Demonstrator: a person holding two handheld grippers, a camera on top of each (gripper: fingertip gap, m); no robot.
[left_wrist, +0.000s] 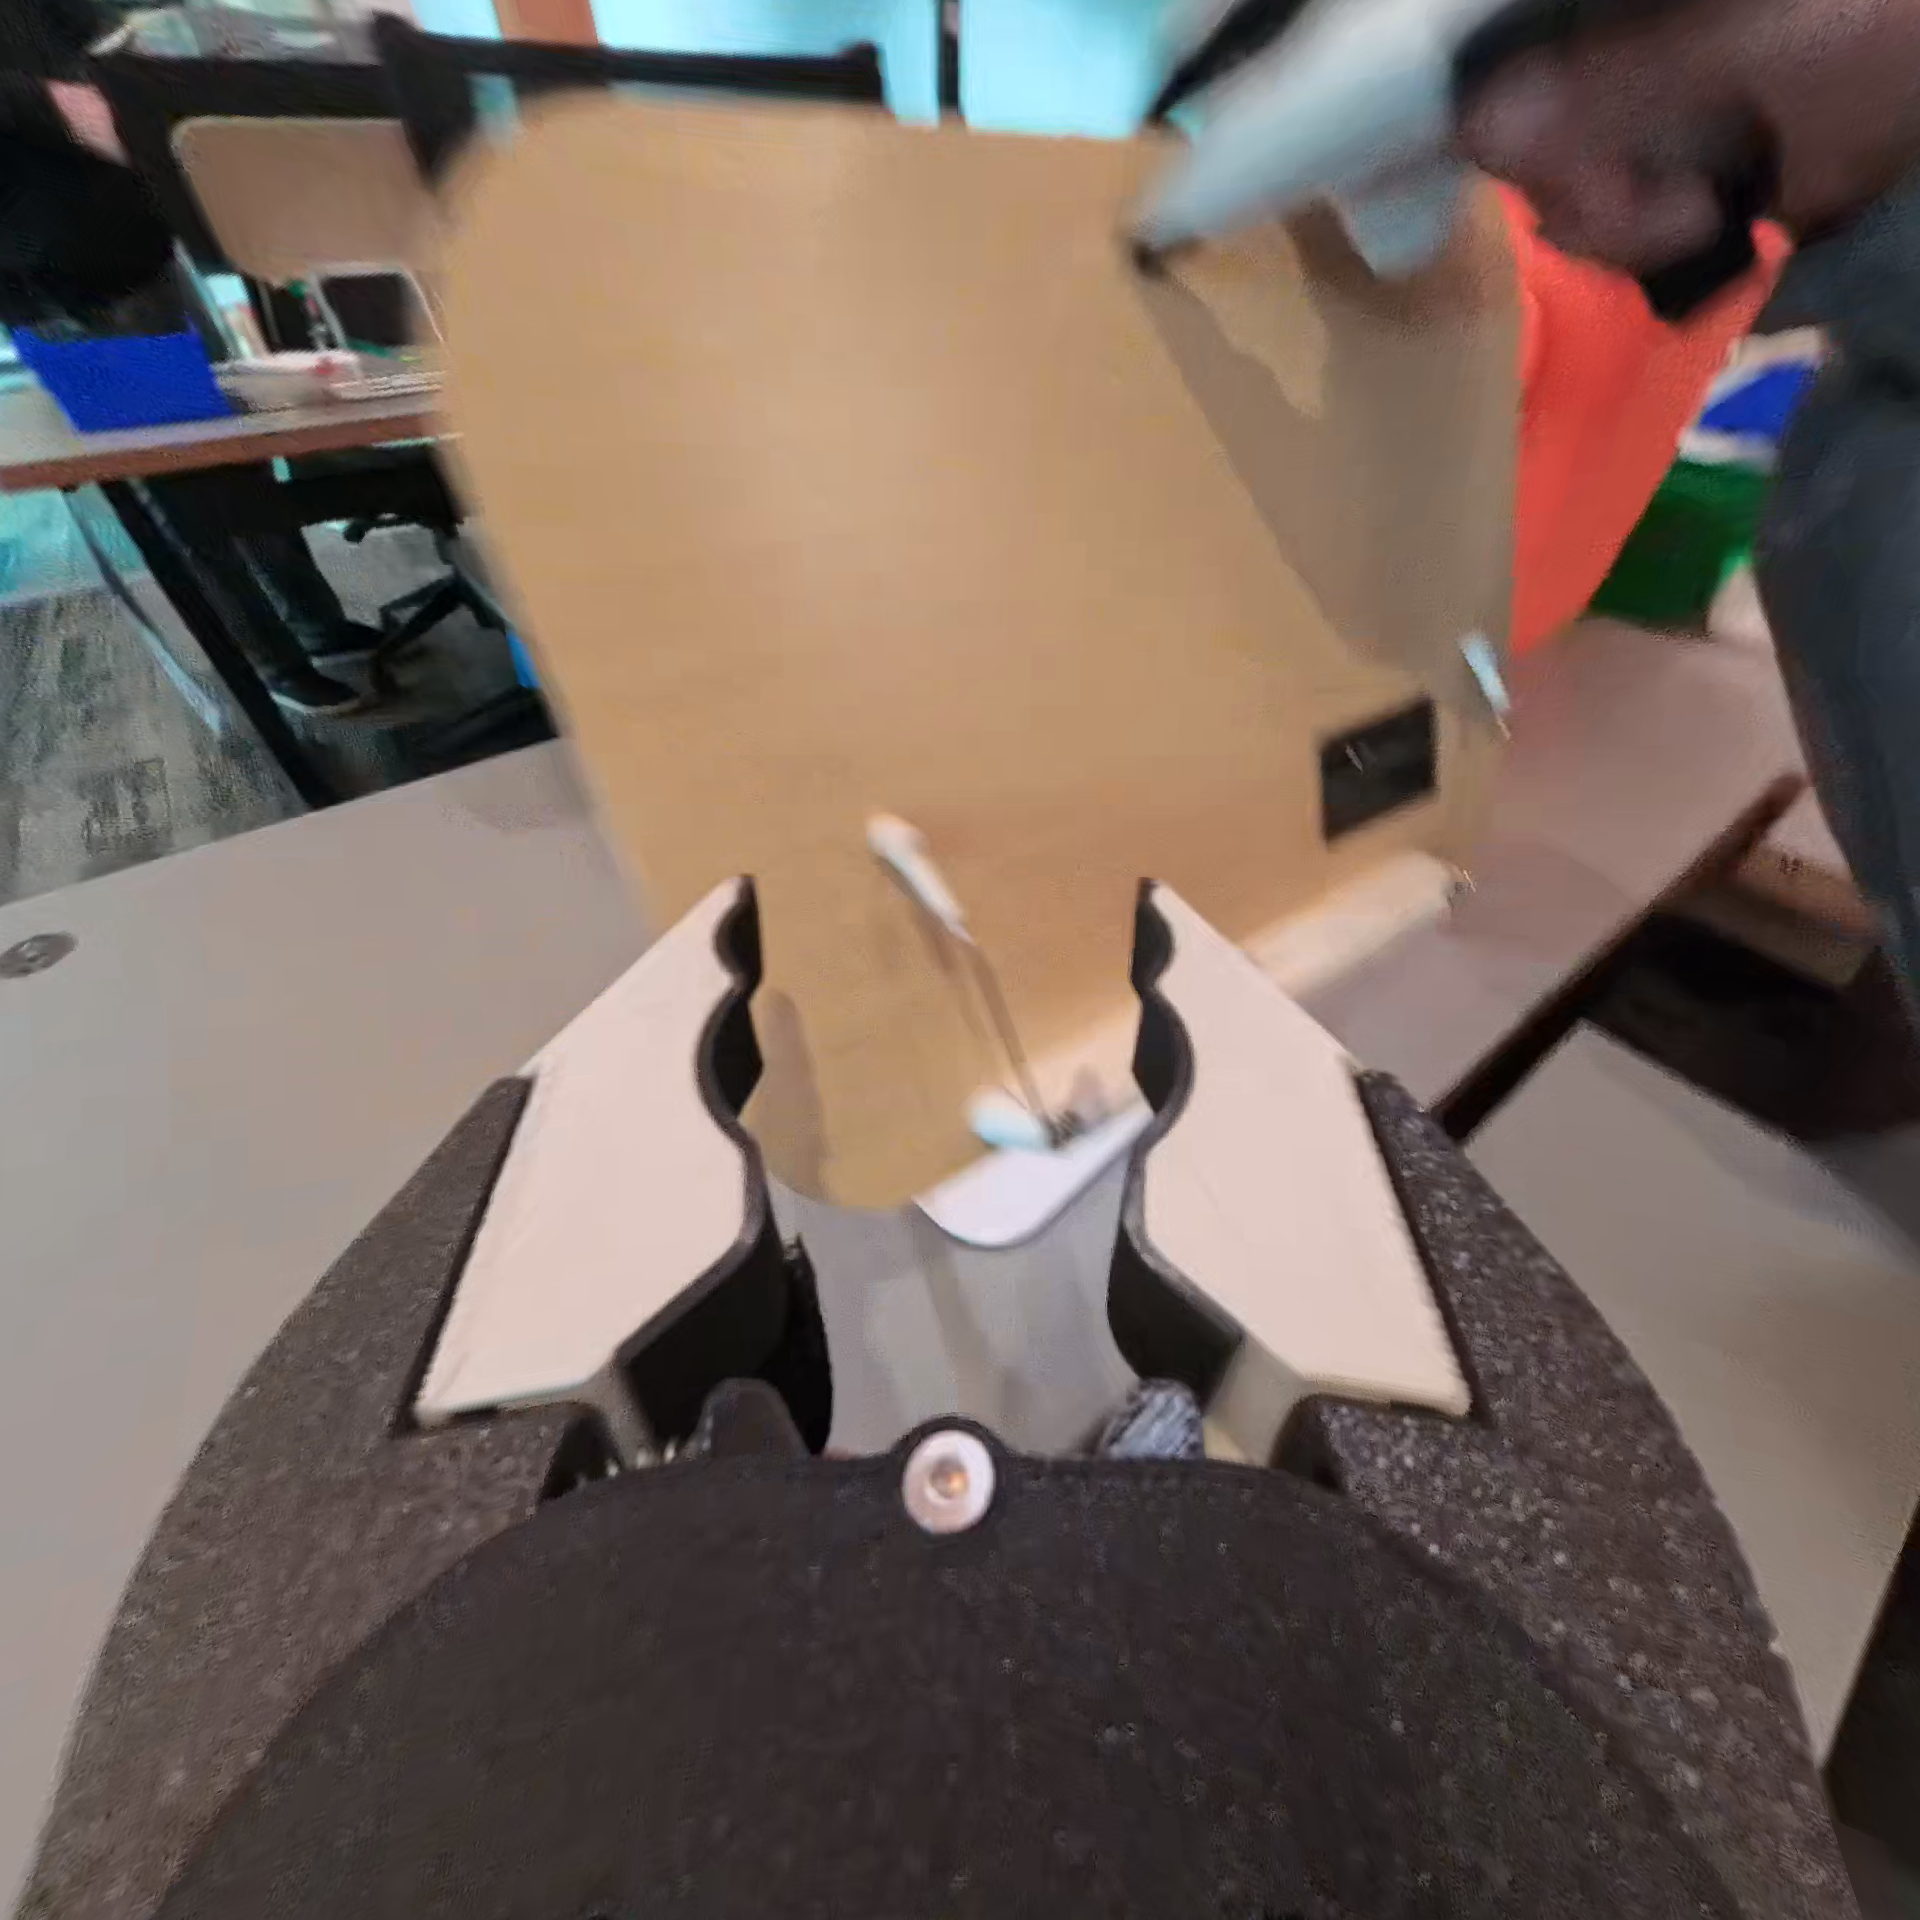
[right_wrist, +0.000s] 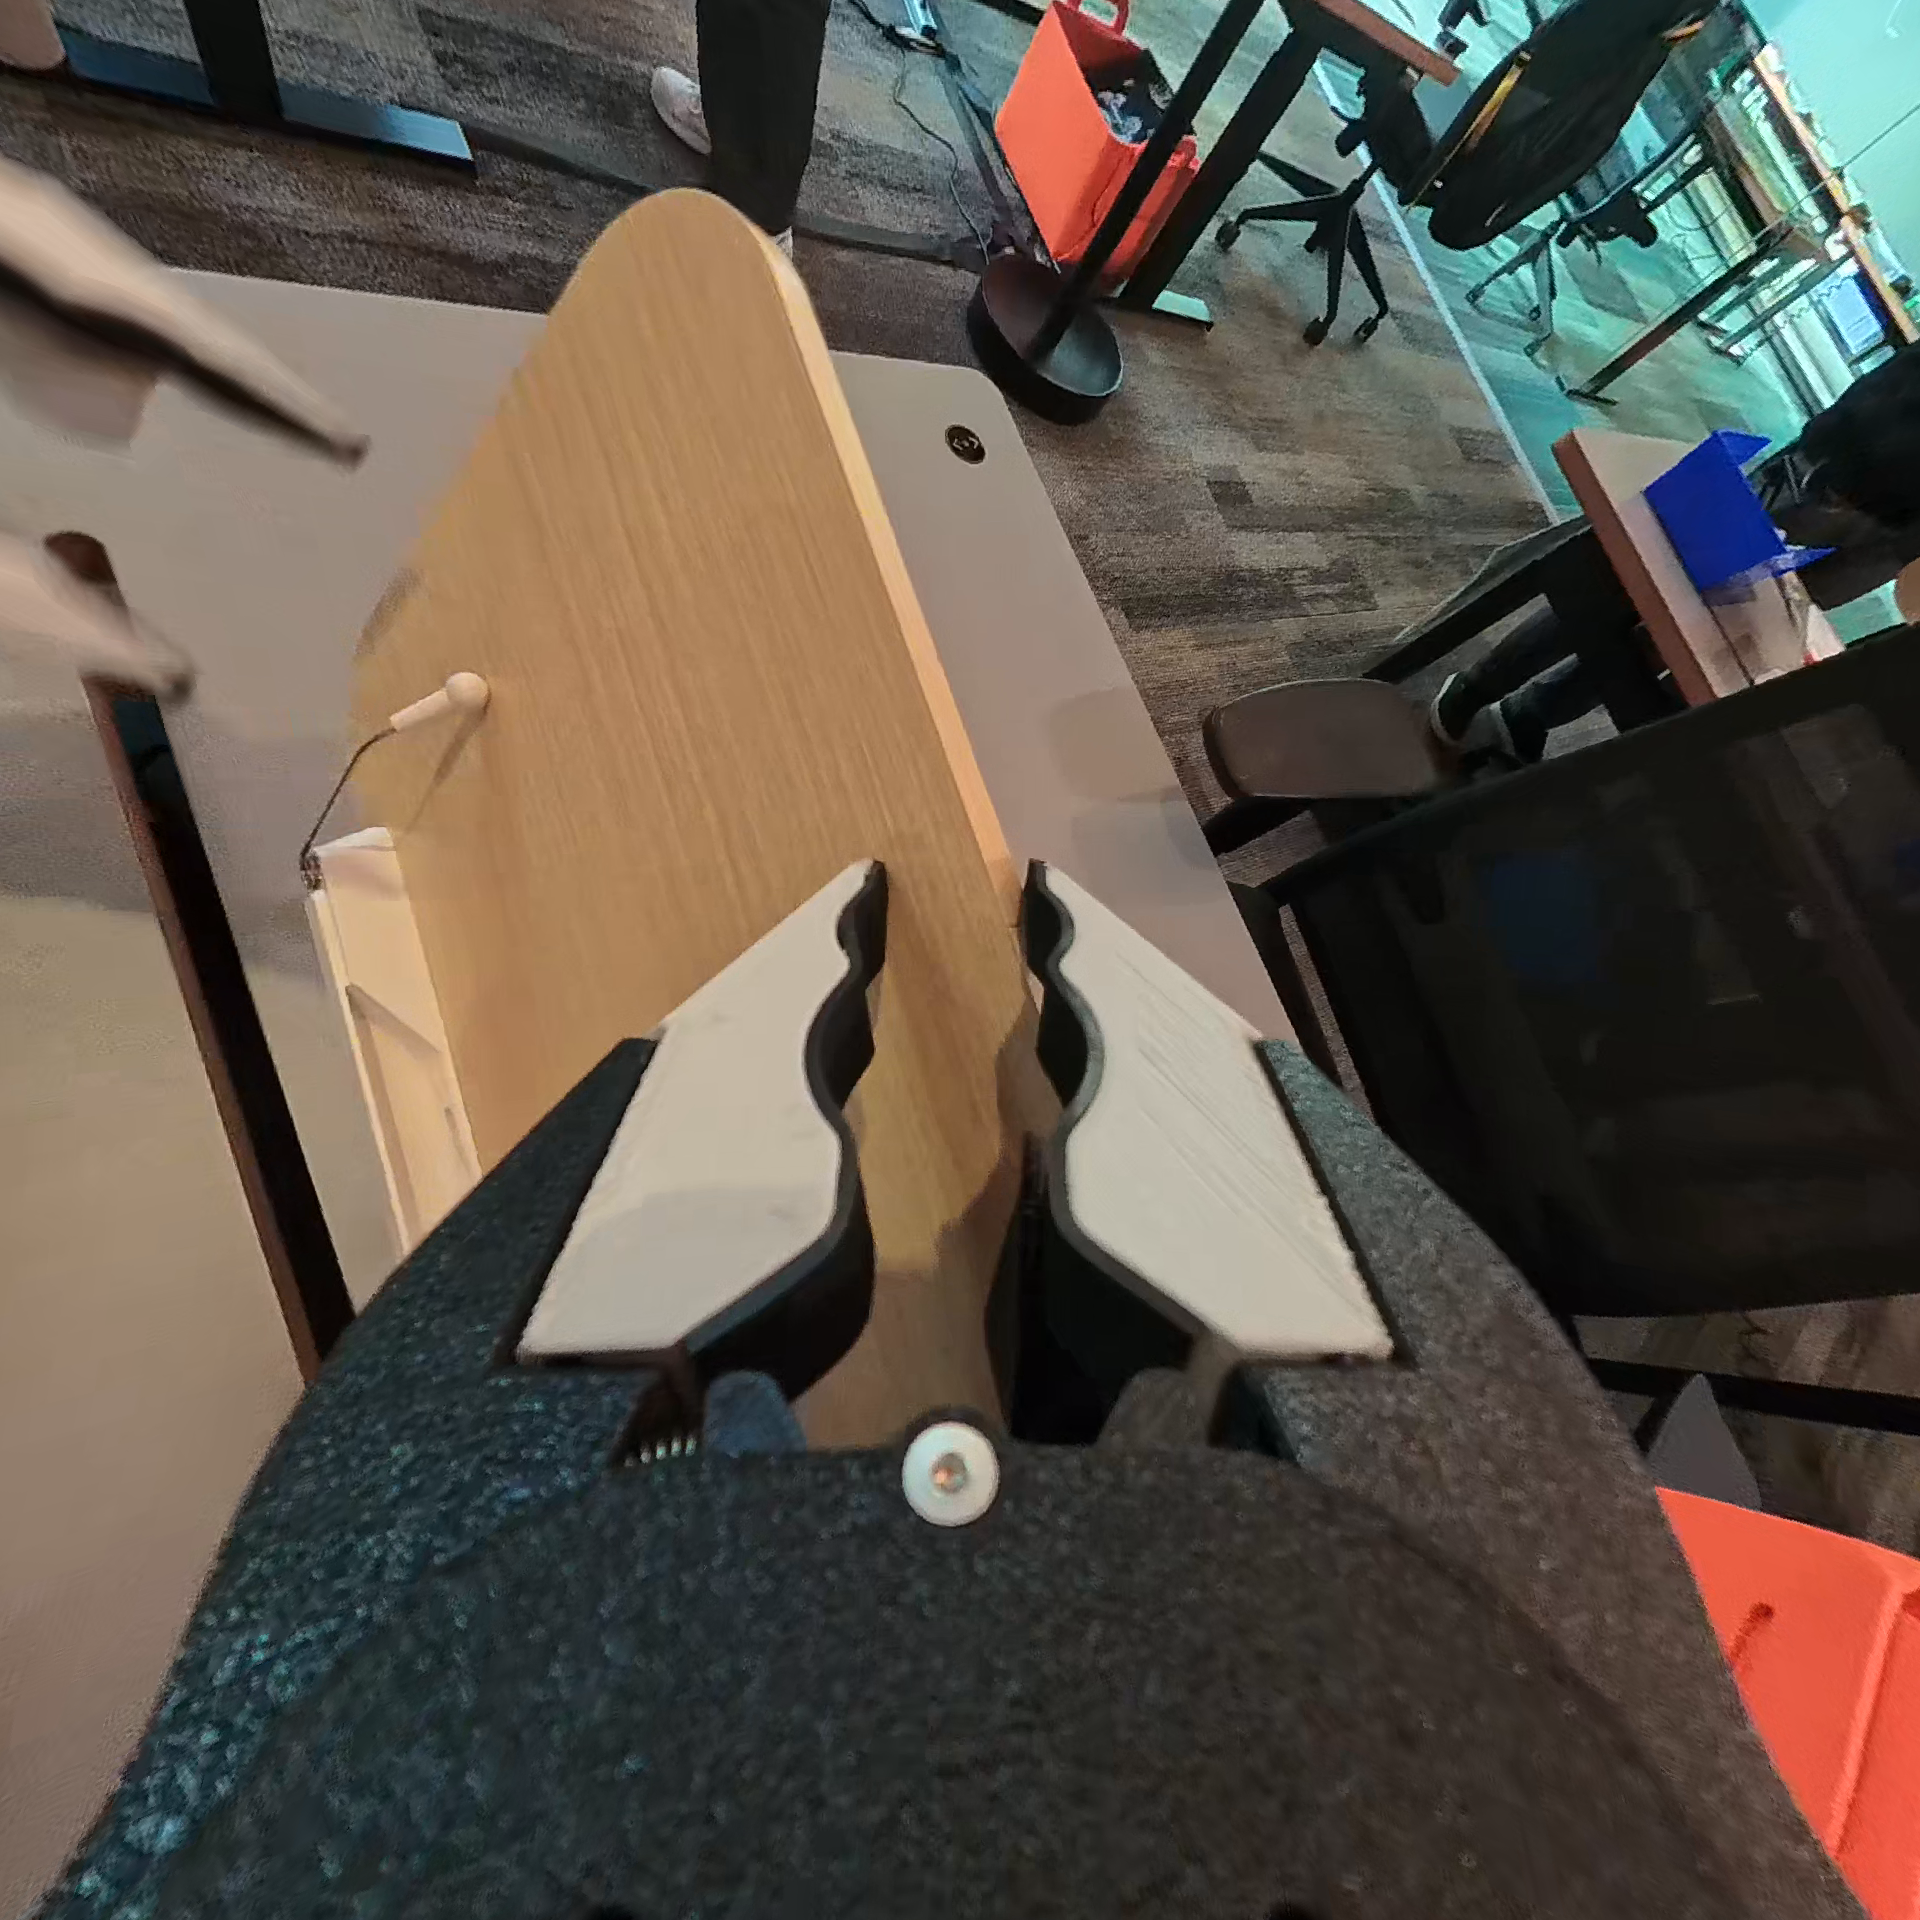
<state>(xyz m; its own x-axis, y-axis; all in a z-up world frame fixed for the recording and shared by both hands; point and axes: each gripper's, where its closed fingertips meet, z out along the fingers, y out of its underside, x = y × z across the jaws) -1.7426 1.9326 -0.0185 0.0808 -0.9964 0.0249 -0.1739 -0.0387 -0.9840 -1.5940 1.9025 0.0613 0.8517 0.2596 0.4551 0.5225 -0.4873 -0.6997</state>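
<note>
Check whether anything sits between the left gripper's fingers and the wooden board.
Yes: a thin wire lever with white knobs stands before the wooden board, in line with the open fingers of the left gripper. Nothing else visible.

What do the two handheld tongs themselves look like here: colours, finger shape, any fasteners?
Both the left tongs and right tongs look alike: a rounded black speckled body, two white wedge-shaped fingers with black wavy inner edges, and a silver screw in a white washer at the centre.
</note>
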